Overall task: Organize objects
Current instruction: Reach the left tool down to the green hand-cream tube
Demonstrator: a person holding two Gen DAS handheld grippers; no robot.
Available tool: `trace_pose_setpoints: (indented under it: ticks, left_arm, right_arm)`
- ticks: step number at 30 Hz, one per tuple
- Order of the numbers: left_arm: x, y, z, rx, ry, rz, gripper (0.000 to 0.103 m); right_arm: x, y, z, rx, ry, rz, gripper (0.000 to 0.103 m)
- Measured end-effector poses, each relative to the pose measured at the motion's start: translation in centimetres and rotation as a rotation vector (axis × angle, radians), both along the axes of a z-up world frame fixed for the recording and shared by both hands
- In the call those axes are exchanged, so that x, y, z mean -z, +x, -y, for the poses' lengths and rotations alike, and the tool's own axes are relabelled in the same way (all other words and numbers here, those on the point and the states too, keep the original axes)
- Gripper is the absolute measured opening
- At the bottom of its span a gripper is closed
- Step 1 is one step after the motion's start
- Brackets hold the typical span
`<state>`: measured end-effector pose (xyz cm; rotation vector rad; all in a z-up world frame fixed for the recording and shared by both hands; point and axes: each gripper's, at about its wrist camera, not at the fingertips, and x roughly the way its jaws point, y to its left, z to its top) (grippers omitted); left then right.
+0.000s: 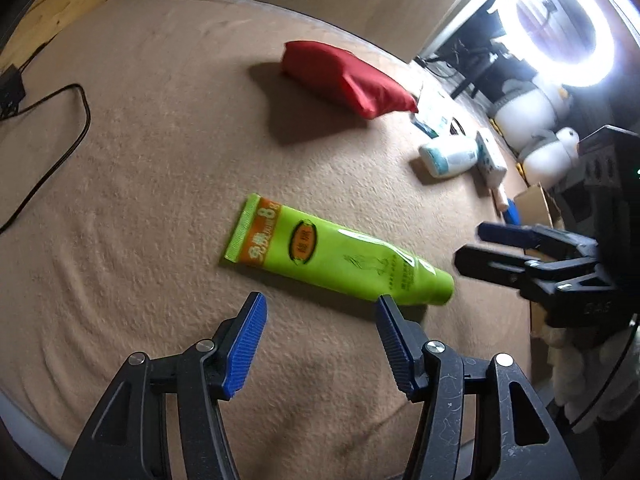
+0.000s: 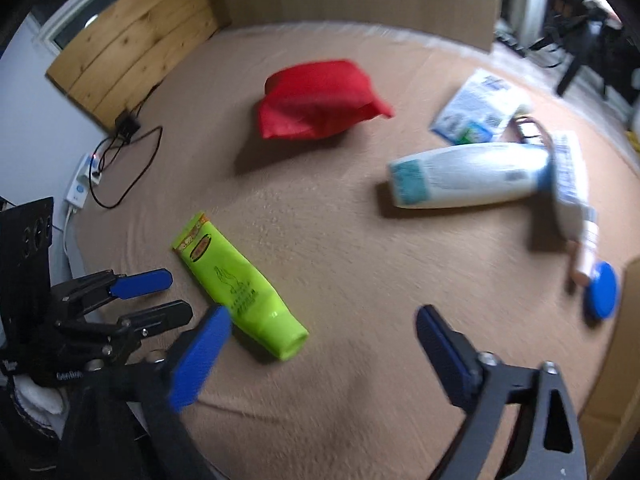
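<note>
Tan blanket (image 1: 140, 200), things scattered, nothing sorted yet
My left gripper (image 1: 320, 344) and right gripper (image 2: 320, 352) gape empty; green tube (image 1: 340, 256), red pouch (image 1: 348, 80), white bottle (image 2: 468, 178) all wait

Green tube (image 1: 336, 258) lies flat (cap end unclear); red pouch (image 1: 348, 80) beyond.

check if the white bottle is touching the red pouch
Apart. The right wrist view shows the white bottle lying on its side with a wide strip of bare tan cloth between it and the red pouch.
</note>
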<state>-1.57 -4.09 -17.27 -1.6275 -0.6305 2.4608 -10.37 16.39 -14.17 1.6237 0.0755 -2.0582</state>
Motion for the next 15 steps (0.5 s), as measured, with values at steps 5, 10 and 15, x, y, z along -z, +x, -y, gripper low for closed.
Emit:
trace_pose_setpoints:
  ticks: [5, 10, 15]
  left_arm:
    - [0.5, -1.2, 1.6, -0.039, 0.063, 0.009, 0.05]
    - [1.0, -2.5, 1.4, -0.016, 0.086, 0.012, 0.049]
    - [1.0, -4.5, 0.5, 0.023, 0.103, 0.009, 0.049]
  right_arm:
    - [1.4, -0.5, 1.0, -0.046, -0.019, 0.064, 0.061]
    - [2.3, -0.2, 1.1, -0.058, -0.062, 0.121, 0.056]
    - [2.6, 0.7, 1.7, -0.081, -0.081, 0.15, 0.056]
